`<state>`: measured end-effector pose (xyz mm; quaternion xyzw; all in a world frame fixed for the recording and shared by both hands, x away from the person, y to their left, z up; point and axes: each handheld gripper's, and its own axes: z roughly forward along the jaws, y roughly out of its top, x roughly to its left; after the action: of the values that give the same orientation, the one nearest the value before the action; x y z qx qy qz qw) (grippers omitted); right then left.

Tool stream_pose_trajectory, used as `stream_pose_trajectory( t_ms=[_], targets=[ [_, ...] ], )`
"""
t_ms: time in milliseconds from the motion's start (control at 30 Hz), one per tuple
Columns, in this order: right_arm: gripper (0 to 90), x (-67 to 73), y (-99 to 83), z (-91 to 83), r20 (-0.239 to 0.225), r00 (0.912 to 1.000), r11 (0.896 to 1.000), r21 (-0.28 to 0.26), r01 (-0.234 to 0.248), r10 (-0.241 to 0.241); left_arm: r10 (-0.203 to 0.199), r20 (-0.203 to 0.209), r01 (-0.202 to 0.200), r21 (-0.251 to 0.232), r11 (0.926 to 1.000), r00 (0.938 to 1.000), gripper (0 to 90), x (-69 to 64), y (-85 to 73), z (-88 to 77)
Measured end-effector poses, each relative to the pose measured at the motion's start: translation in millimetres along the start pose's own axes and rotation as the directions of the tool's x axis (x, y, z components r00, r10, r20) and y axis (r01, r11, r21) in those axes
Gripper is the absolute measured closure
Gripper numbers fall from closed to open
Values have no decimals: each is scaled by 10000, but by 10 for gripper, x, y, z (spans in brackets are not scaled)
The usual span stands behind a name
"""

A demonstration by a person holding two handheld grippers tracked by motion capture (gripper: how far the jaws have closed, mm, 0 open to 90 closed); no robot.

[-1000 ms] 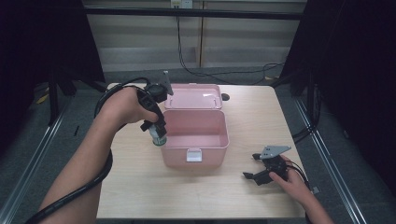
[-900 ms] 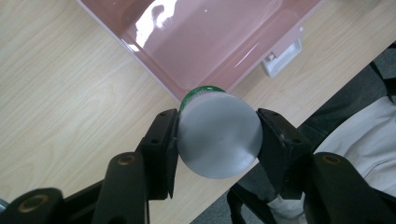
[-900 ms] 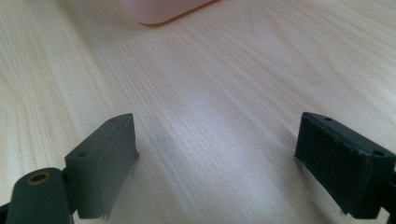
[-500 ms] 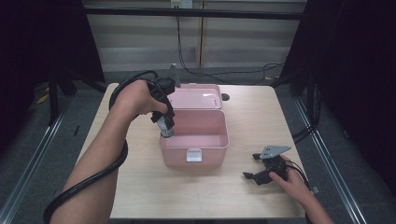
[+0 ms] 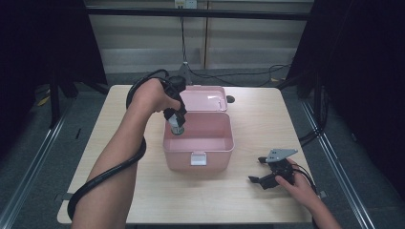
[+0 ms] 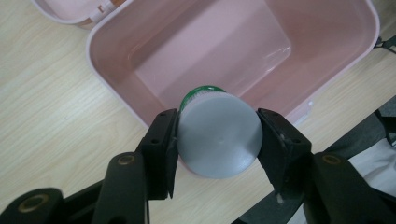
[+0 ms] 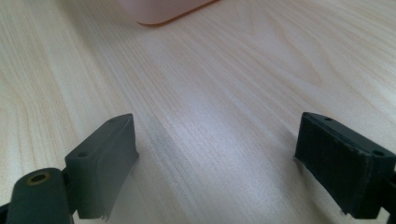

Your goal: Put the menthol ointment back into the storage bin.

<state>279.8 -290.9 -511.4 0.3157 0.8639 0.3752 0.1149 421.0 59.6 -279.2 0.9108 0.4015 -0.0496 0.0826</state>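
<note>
left gripper (image 5: 175, 125): high view, clamped on jar (image 5: 176, 128), over left rim of pink box (image 5: 198, 151), lid open behind
right gripper (image 5: 261, 171): on table (image 5: 124, 114), right of box, jaws apart
left gripper view: jar (image 6: 218, 135) pinched at both sides, grey base toward camera, above box (image 6: 116, 60) edge
right gripper view: jaws wide, bare table (image 7: 224, 93) between

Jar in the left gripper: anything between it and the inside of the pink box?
Nothing visible. The lid is swung back, and the pink box shows a bare floor. The left gripper holds the jar above the box's near-left corner, partly over the rim, so a small shift inward looks wise before lowering.
</note>
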Motion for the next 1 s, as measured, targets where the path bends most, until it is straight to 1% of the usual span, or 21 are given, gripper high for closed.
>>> stream_pose_trajectory(
  t_ms=[67,200,233,333,367,400,433,467,500,533,567,600,633,700,767,800,867,900,967,1000],
  targets=[
    [118,0,0,0,0,10000,10000,-1,1,-1,15,18,-15,47,10000,10000,504,2,12,12],
    [118,0,0,0,1,10000,10000,2,3,-3,-75,-14,75,34,10000,10000,504,21,70,74],
    [118,0,0,0,4,10000,10000,1,4,-4,-149,-21,149,13,9999,9999,504,24,79,88],
    [118,0,0,0,3,10000,10000,1,6,-6,-163,-8,163,79,9998,9999,504,35,98,120],
    [118,0,0,0,0,10000,10000,0,2,-2,-317,22,317,112,9994,9995,504,33,105,136],
    [117,0,0,0,2,10000,10000,1,2,-2,-232,-34,232,147,9996,9997,504,46,116,149],
    [118,0,0,0,-1,10000,10000,0,-1,1,-385,-4,385,176,9991,9993,504,46,122,169],
    [118,0,0,0,-1,10000,10000,4,-5,5,-323,17,323,204,9993,9995,504,59,131,183],
    [118,0,0,0,-1,10000,10000,4,-5,5,-494,-4,494,151,9987,9988,504,57,138,200],
    [117,0,0,0,-6,10000,10000,1,4,-4,-404,-31,404,168,9990,9992,504,68,147,212],
    [118,0,0,0,-5,10000,10000,0,3,-3,-554,-46,555,160,9983,9985,504,68,152,229],
    [117,0,0,0,-4,10000,10000,2,6,-6,-509,-65,510,133,9986,9987,504,81,163,238],
    [118,0,0,0,1,10000,10000,2,7,-7,-546,-84,547,118,9984,9985,504,86,170,249],
    [118,0,0,0,3,10000,10000,1,5,-5,-814,-137,814,21,9967,9966,504,99,191,284],
    [118,0,0,0,2,10000,10000,0,5,-5,-758,-186,758,-3,9971,9969,504,110,201,291],
    [118,0,0,0,4,10000,10000,1,8,-8,-895,-118,895,15,9960,9959,504,112,211,319],
    [117,0,0,0,2,10000,10000,2,7,-7,-873,-136,873,-34,9962,9961,504,118,219,329],
    [117,0,0,0,2,10000,10000,2,7,-7,-1006,-129,1005,-60,9949,9948,504,115,225,341],
    [117,0,0,0,-2,10000,10000,3,8,-8,-1093,-166,1093,-16,9940,9939,504,125,247,376],
    [117,0,0,0,-3,10000,10000,4,1,-1,-1046,-186,1046,31,9945,9943,505,135,254,386]
  ],
)
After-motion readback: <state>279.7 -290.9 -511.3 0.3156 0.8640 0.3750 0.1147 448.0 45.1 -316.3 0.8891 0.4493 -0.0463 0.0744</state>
